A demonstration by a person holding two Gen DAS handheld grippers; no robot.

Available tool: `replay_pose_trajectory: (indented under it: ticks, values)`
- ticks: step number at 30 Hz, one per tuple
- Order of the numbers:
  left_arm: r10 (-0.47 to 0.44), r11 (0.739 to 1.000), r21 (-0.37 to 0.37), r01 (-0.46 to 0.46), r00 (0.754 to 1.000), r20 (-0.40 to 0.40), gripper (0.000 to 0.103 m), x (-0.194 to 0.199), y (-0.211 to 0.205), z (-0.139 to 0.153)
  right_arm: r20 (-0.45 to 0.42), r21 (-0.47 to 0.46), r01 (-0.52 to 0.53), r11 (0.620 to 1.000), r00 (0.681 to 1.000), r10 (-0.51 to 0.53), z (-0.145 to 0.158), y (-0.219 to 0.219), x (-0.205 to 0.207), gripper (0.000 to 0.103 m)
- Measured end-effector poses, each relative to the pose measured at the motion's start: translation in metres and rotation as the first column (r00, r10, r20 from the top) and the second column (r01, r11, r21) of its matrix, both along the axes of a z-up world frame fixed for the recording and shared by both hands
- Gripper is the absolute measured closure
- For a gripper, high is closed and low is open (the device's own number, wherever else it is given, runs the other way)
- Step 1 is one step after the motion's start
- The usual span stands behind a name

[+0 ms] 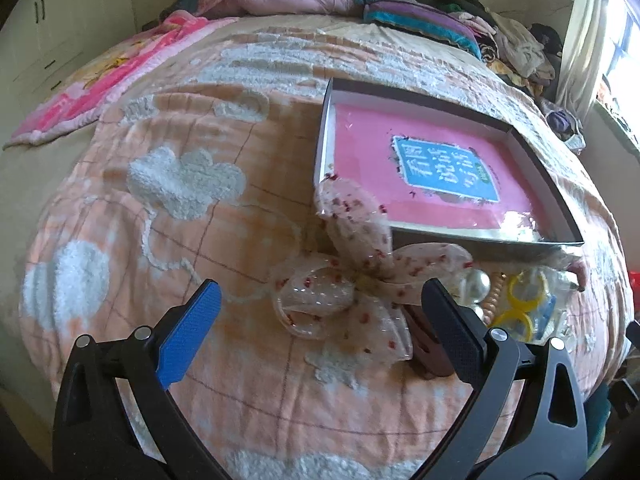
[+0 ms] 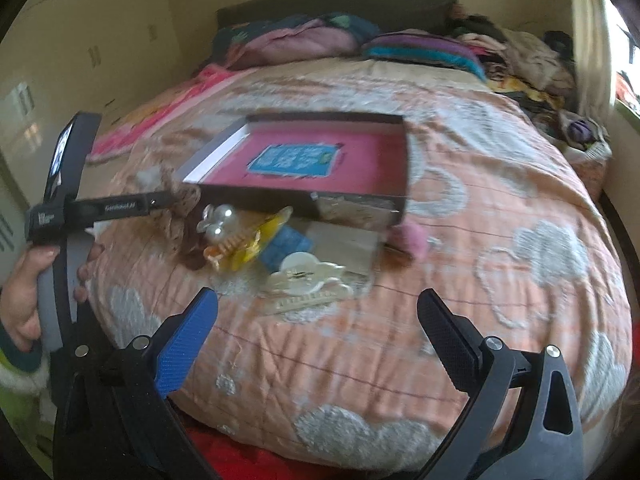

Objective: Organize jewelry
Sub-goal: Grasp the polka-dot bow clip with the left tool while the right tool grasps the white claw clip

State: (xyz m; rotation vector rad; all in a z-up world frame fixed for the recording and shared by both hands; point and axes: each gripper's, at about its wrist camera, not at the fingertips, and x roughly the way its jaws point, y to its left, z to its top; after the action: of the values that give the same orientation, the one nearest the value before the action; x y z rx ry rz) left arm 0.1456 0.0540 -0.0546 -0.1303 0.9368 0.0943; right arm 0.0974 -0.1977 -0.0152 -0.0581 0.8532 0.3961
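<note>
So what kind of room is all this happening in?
Most likely a bedroom: a bed under a peach quilt, pillows and bedding piled at the headboard, and built-in cupboards along the wall.

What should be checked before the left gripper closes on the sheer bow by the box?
1. Left gripper open: ok, jaws spread wide.
2. Bow between the fingers: ok, its lower loops lie between them.
3. Nothing else in the bite: cannot tell; a brown clip sits against the right finger.
4. Box has room: ok, the pink floor shows nothing on it.
5. Right gripper clear of the pile: ok, open, short of the white claw clip.
</note>
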Motion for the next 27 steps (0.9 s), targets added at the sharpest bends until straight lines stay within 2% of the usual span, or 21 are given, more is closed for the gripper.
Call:
replay_pose_trajectory:
  ticks: [3, 6, 8, 9, 12, 14, 17, 20, 22, 23, 27]
  values:
    - [-0.018, 1.000, -0.014, 0.018, 1.000, -0.008, 0.010, 0.004, 0.003, -0.006, -0.014, -0.019, -0.036, 0.999, 0.999, 0.036, -0.010, 0.012, 0.008, 0.004]
    - [-0.039, 0.998, -0.052, 0.038, 0.999, -0.019, 0.020, 0.011, 0.007, -0.014, -0.037, -0.057, -0.069, 0.996, 0.997, 0.067, -0.024, 0.023, 0.018, 0.004]
    - [-0.048, 0.996, -0.071, 0.046, 0.998, -0.027, 0.033, 0.015, 0.008, -0.018, -0.058, -0.064, -0.083, 0.995, 0.995, 0.079, -0.031, 0.028, 0.025, 0.004]
    - [-0.056, 0.995, -0.085, 0.053, 0.998, -0.026, 0.034, 0.016, 0.009, -0.020, -0.066, -0.062, -0.084, 0.995, 0.995, 0.080, -0.035, 0.029, 0.028, 0.004]
    - [-0.087, 0.988, -0.128, 0.085, 0.996, -0.016, 0.054, 0.017, 0.008, -0.023, -0.088, -0.068, -0.073, 0.995, 0.994, 0.066, -0.047, 0.032, 0.040, 0.004]
    - [-0.114, 0.983, -0.147, 0.112, 0.994, -0.004, 0.077, 0.013, 0.006, -0.022, -0.096, -0.082, -0.060, 0.995, 0.994, 0.052, -0.052, 0.033, 0.046, 0.004]
    - [-0.125, 0.984, -0.131, 0.125, 0.992, 0.008, 0.086, 0.007, 0.004, -0.017, -0.097, -0.085, -0.046, 0.995, 0.995, 0.038, -0.059, 0.031, 0.050, 0.004]
    - [-0.114, 0.981, -0.155, 0.116, 0.993, 0.024, 0.089, 0.000, 0.008, -0.010, -0.091, -0.077, -0.049, 0.996, 0.995, 0.042, -0.061, 0.031, 0.051, 0.005]
    - [-0.110, 0.982, -0.152, 0.114, 0.993, 0.036, 0.089, -0.004, 0.010, -0.006, -0.097, -0.070, -0.054, 0.996, 0.994, 0.047, -0.065, 0.031, 0.052, 0.015]
    - [-0.108, 0.982, -0.151, 0.114, 0.993, 0.044, 0.089, -0.007, 0.011, -0.003, -0.106, -0.069, -0.056, 0.996, 0.993, 0.049, -0.066, 0.031, 0.053, 0.026]
    - [-0.097, 0.984, -0.143, 0.104, 0.994, 0.056, 0.089, -0.018, 0.015, 0.006, -0.093, -0.050, -0.056, 0.997, 0.994, 0.051, -0.068, 0.029, 0.048, 0.027]
